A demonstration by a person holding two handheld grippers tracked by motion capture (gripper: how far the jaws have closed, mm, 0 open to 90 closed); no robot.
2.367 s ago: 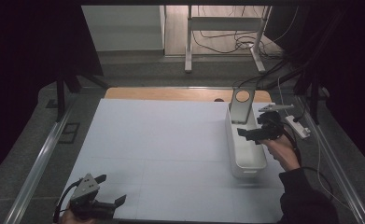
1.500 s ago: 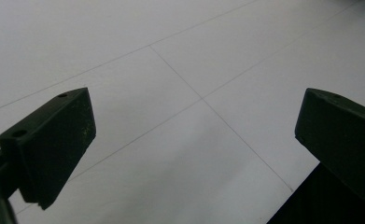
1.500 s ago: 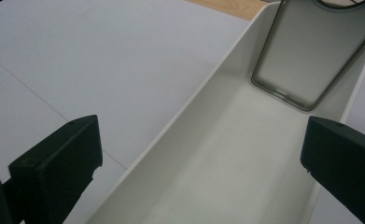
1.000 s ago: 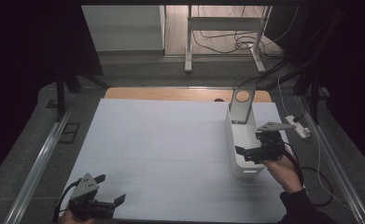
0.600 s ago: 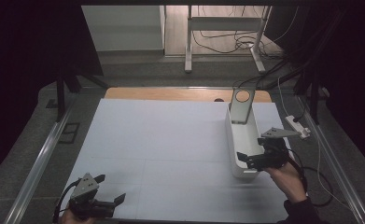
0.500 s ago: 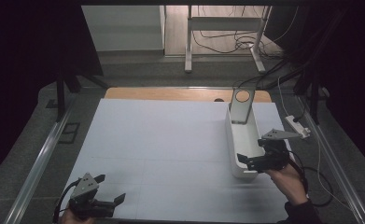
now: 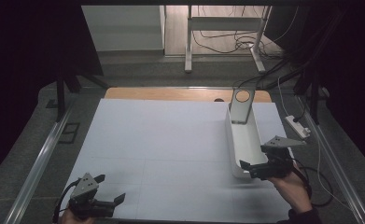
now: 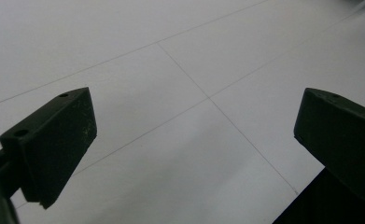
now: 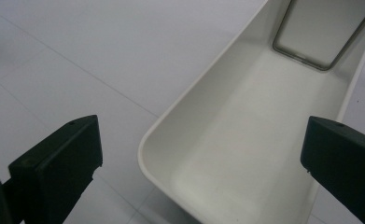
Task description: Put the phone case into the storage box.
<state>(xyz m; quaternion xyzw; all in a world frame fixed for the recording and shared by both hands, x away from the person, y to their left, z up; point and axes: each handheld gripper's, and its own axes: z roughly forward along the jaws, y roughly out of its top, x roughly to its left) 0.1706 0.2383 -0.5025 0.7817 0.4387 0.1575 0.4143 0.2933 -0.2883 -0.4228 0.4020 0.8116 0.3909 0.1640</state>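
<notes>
A long white tray [image 7: 246, 140] lies lengthwise on the right side of the white mat [image 7: 161, 140], and it looks empty. At its far end a grey metal plate [image 7: 241, 106] with a round hole leans upright. My right gripper [image 7: 246, 169] is at the tray's near end, open. In the right gripper view the tray's rounded near end [image 9: 245, 135] lies between the wide-apart jaws of my right gripper [image 9: 203, 140], with the plate [image 9: 315, 32] beyond. My left gripper [image 7: 111, 188] rests at the mat's near left corner, open. In its own view my left gripper [image 8: 194, 121] has bare mat between its jaws.
Aluminium rails [image 7: 40, 158] run along both sides of the table. A white power strip [image 7: 298, 127] and cables lie to the right of the mat. A wooden strip [image 7: 171, 94] borders the far edge, with table legs and cables on the floor beyond.
My right gripper has come back along the tray from above its middle to its near end and dropped lower. The left gripper has stayed put.
</notes>
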